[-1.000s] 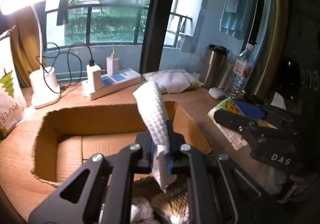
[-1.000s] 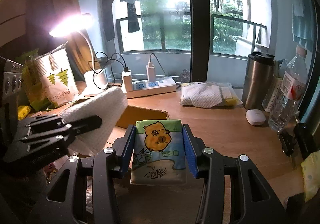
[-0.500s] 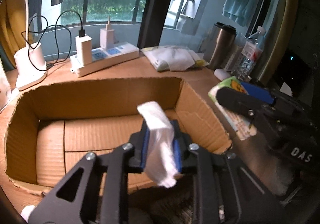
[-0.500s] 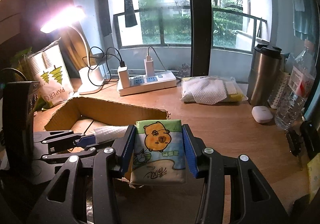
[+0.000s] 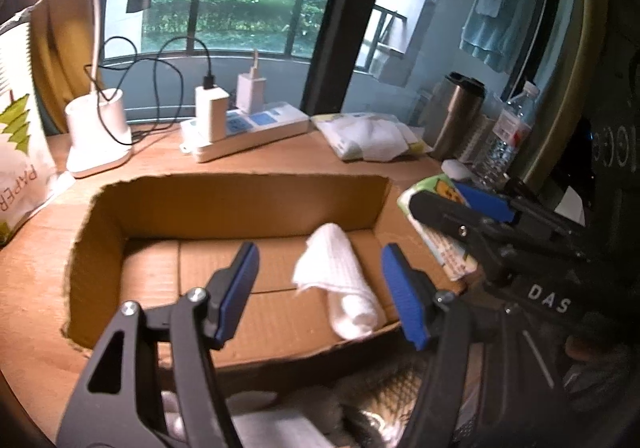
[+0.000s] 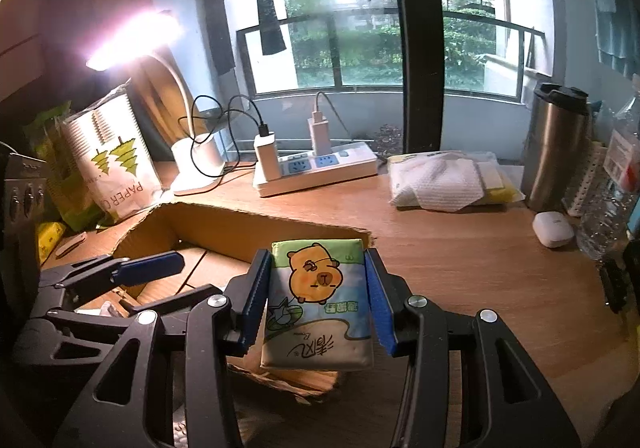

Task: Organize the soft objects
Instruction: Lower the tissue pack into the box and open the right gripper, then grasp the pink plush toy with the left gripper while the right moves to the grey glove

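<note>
A rolled white cloth (image 5: 340, 280) lies on the floor of the open cardboard box (image 5: 224, 204), near its right wall. My left gripper (image 5: 320, 268) hangs over the box with its jaws opening; the cloth lies below them, touching neither pad. My right gripper (image 6: 318, 284) is shut on a tissue pack (image 6: 318, 300) printed with an orange cartoon animal, held over the box's right corner (image 6: 360, 236). From the left wrist view the right gripper (image 5: 460, 208) and its tissue pack (image 5: 440, 188) sit just right of the box.
On the wooden desk behind the box stand a white power strip (image 6: 320, 172) with chargers, a lamp base (image 5: 98, 136), a wipes packet (image 6: 448, 180), a steel tumbler (image 6: 556, 144) and a water bottle (image 5: 504, 136). A paper bag (image 6: 116, 164) stands at the left.
The left gripper's jaws spread apart and let go of the white cloth, which dropped onto the box floor. The right gripper kept its hold on the tissue pack and drifted towards the box.
</note>
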Demonstrator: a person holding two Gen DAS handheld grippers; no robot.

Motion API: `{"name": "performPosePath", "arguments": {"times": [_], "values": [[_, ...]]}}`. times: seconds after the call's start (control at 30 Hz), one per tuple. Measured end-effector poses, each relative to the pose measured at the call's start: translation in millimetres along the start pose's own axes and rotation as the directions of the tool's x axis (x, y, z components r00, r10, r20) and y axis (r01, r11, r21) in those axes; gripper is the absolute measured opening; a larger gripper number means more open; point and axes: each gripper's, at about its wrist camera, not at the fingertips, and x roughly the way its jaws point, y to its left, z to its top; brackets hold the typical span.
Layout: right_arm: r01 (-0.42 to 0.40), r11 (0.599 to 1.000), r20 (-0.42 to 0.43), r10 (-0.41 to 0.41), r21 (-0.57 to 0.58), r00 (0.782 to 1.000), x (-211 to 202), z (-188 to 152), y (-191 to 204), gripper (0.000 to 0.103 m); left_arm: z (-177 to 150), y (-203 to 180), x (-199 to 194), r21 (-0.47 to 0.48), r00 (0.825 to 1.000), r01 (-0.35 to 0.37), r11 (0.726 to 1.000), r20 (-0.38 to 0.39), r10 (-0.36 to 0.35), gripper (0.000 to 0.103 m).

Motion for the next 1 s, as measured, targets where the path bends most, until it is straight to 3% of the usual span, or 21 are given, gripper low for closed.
{"name": "performPosePath", "arguments": {"times": [0.2, 0.27, 1.0], "values": [[-0.010, 1.000, -0.012, 0.010, 0.020, 1.000, 6, 2, 3, 0.050, -1, 10, -8, -0.012, 1.000, -0.015, 1.000, 0.005, 0.015, 0.065], [-0.006, 1.000, -0.014, 0.006, 0.022, 1.000, 6, 3, 3, 0.059, -1, 12, -11, -0.014, 1.000, -0.014, 1.000, 0.009, 0.014, 0.065], [0.044, 0.999, 0.076, -0.044, -0.007, 0.996, -76, -8, 40, 0.059, -20, 5, -93, 0.009, 0.991, -0.002, 1.000, 0.132, 0.001, 0.066]]}}
